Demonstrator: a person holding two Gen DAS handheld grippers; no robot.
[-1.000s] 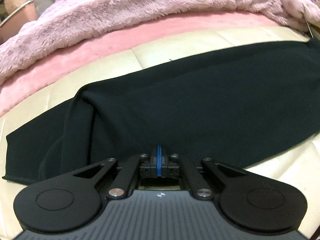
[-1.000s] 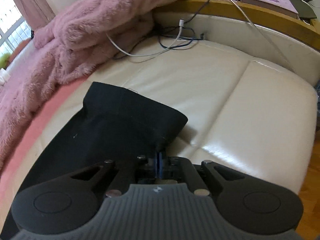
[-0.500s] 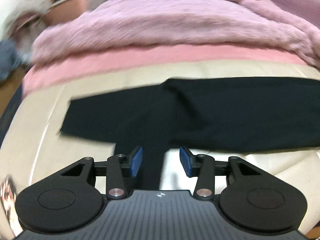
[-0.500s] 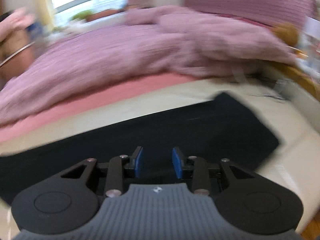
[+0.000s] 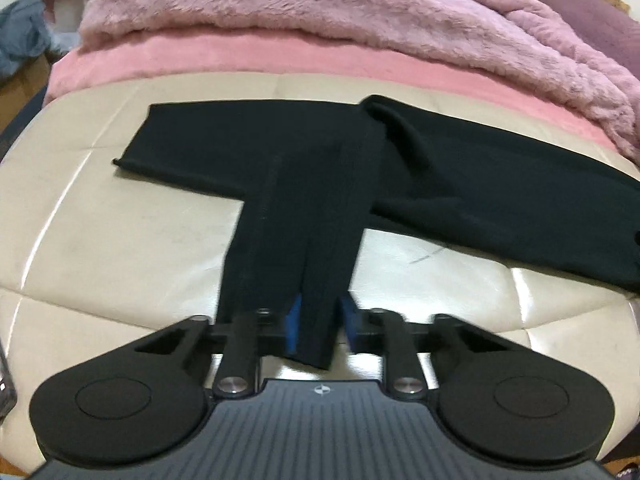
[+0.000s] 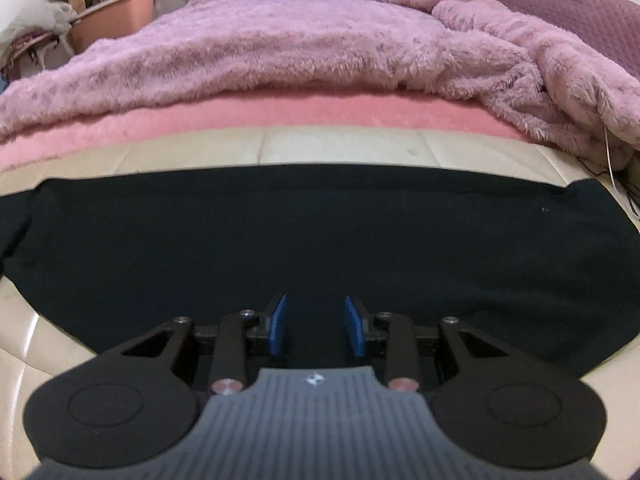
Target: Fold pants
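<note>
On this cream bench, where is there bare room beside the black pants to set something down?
Bare cream bench lies left of the pant leg that runs toward the left gripper, and a smaller patch right of it. A thin strip runs between the pants and the pink blanket. The blanket crowds everything behind.

Cream bench at the foot of a pink bed

A fluffy mauve blanket (image 6: 304, 48) covered the pink mattress (image 5: 248, 56) behind the cream leather bench (image 5: 100, 240); a quilted purple headboard (image 6: 560, 12) stood at right.
</note>
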